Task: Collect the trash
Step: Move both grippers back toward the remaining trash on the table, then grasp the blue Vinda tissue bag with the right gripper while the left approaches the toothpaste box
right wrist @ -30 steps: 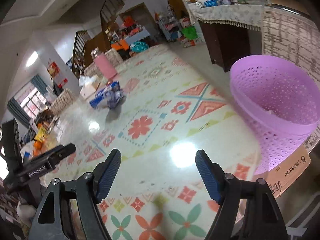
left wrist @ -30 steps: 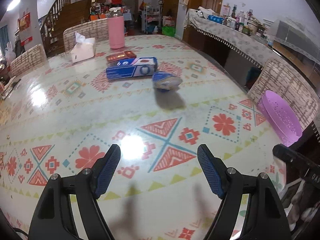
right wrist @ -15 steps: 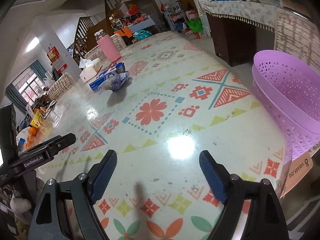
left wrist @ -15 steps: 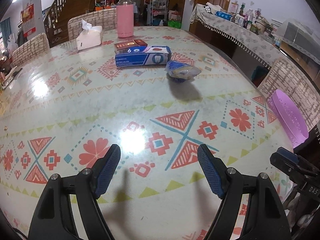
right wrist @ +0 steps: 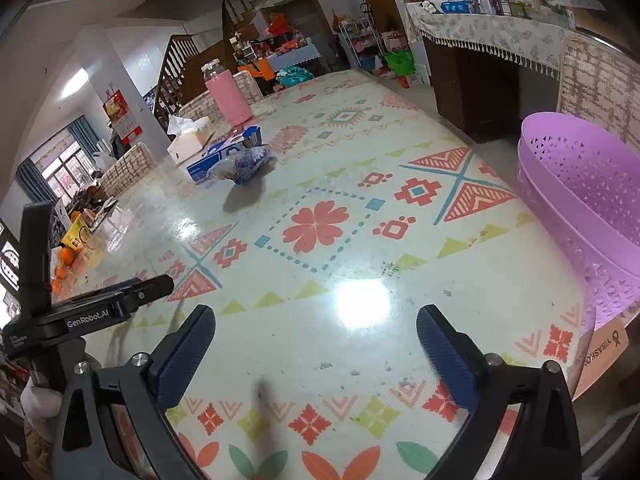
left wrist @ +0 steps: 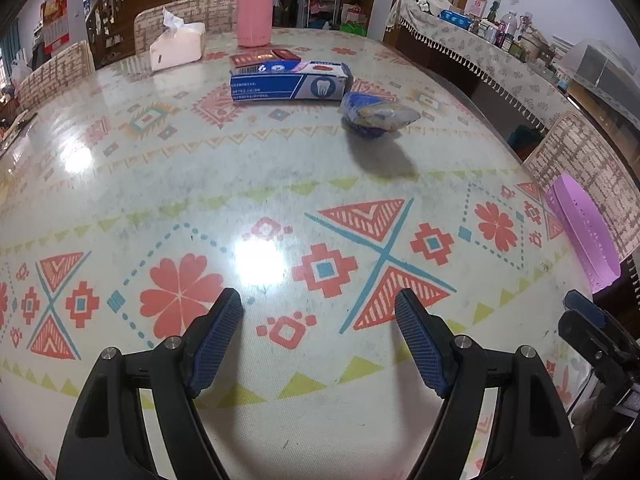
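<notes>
A crumpled blue and silver wrapper [left wrist: 376,114] lies on the patterned table, far ahead of my left gripper [left wrist: 318,300], which is open and empty above the near part of the table. The wrapper also shows in the right wrist view [right wrist: 240,166]. A blue toothpaste box [left wrist: 290,85] lies just behind it, also seen in the right wrist view [right wrist: 218,156]. A purple perforated basket [right wrist: 580,208] stands at the table's right edge, and shows in the left wrist view [left wrist: 584,232]. My right gripper [right wrist: 316,320] is open and empty, left of the basket.
A pink bottle [left wrist: 255,4], a tissue pack [left wrist: 176,46] and a red flat packet [left wrist: 264,57] stand at the far side. Woven chairs [left wrist: 580,156] ring the table. A sideboard [right wrist: 488,28] with bottles is at the right. Oranges [right wrist: 66,258] lie at the left edge.
Both grippers have moved forward over the table, so the wrapper and box look nearer. The right gripper has swung left, away from the basket. Both stay open.
</notes>
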Demonstrator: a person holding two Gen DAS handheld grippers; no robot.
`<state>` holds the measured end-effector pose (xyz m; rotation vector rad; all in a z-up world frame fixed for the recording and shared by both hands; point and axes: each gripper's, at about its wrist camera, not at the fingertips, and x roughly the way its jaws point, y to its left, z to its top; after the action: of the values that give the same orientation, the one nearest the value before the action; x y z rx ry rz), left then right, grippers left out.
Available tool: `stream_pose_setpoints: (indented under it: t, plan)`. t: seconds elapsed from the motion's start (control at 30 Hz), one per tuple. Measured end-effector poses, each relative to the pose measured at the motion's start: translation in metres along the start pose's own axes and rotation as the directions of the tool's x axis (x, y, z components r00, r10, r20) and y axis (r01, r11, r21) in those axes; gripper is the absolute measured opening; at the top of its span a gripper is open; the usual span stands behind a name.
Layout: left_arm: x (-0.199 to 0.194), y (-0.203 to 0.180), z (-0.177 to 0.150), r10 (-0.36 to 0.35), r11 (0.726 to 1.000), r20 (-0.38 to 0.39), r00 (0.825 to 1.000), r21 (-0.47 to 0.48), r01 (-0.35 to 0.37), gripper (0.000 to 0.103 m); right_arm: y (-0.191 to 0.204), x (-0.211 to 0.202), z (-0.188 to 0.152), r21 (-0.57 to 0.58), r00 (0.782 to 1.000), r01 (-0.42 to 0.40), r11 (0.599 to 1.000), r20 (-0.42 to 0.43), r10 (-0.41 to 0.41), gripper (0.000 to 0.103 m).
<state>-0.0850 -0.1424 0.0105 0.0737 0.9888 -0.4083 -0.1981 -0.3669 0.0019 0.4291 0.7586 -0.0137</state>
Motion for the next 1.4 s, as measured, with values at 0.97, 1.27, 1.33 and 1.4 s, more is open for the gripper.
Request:
stream_pose_setpoints:
  t: [0.97, 1.27, 1.33, 1.4]
  plan:
    - [-0.013, 0.035, 0.007, -0.103, 0.994, -0.003, 0.995, 0.023, 0.103, 0.103, -0.006, 0.032, 0.042, 0.104, 0.965, -0.217, 0.971, -0.131, 0.229, 0.098]
    - [-0.039, 0.098, 0.024, -0.005, 0.993, 0.076, 0.997, -0.121, 0.014, 0.103, 0.053, 0.105, 0.122, 0.01, 0.98, -0.183, 0.983, -0.082, 0.183, 0.093]
    - [-0.039, 0.104, 0.031, 0.014, 0.992, 0.076, 0.997, -0.128, -0.004, 0.103, 0.068, 0.125, 0.133, -0.025, 0.987, -0.144, 0.989, -0.079, 0.141, 0.092]
    - [-0.037, 0.109, 0.043, 0.026, 0.992, 0.076, 0.997, -0.126, -0.017, 0.103, 0.083, 0.145, 0.137, -0.074, 0.994, -0.081, 0.994, -0.083, 0.075, 0.089]
